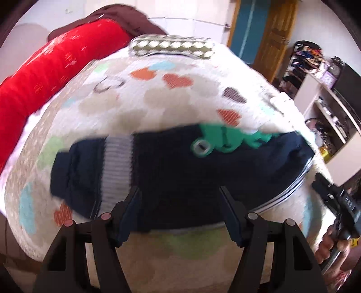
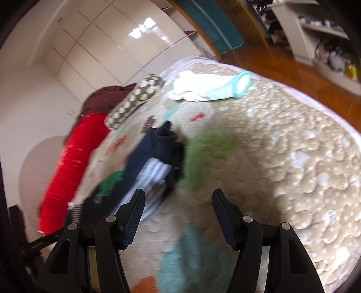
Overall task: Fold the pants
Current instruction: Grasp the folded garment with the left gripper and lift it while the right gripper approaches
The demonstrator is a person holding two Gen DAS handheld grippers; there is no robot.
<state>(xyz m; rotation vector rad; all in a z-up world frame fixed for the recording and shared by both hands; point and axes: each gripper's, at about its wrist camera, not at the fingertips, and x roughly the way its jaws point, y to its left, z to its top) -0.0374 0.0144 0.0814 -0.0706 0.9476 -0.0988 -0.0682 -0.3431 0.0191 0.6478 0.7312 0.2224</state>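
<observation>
Dark navy pants (image 1: 171, 171) with a grey striped band and green trim lie across the heart-patterned quilt (image 1: 158, 101). My left gripper (image 1: 179, 191) is open, its fingers just over the near edge of the pants, holding nothing. In the right wrist view the pants (image 2: 153, 155) lie to the left, partly doubled over. My right gripper (image 2: 178, 198) is open and empty above the quilt (image 2: 282, 146), just right of the pants. The right gripper and the hand holding it also show in the left wrist view (image 1: 338, 202) at the right edge.
A long red bolster (image 1: 52, 74) and a brown cloth (image 1: 126, 18) lie along the bed's far side, with a dotted olive pillow (image 1: 171, 46). A white garment with a mint cuff (image 2: 212, 88) lies further up the bed. Shelves (image 1: 327, 97) and wooden floor (image 2: 293, 65) lie beyond the bed.
</observation>
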